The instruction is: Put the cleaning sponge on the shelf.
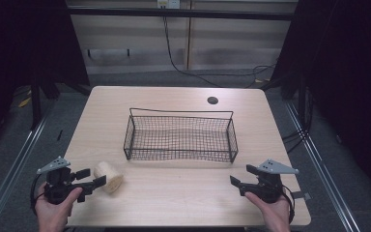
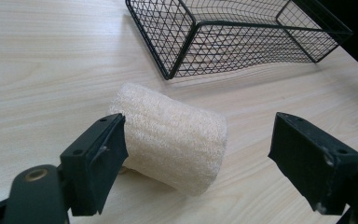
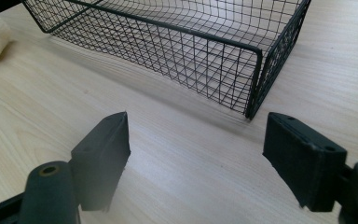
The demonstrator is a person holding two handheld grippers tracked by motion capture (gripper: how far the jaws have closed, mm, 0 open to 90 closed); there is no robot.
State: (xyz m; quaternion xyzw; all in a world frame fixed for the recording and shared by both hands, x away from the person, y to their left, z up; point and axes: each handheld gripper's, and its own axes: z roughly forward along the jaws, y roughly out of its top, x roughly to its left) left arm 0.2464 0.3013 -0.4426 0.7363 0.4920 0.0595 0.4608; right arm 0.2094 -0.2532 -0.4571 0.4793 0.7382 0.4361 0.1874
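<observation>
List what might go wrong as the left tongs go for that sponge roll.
1. The left tongs are open with one jaw right at the sponge roll and the other well clear of it; closing off-centre may push the roll aside rather than grip it.
2. The roll lies on its rounded side on the table, so a nudge could send it rolling.
3. Lifted low, it might catch the rim of the wire basket.

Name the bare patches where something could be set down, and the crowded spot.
Free: inside the wire basket; the table strip between basket and right gripper. Crowded: front left, where the open left gripper flanks the loofah roll.
</observation>
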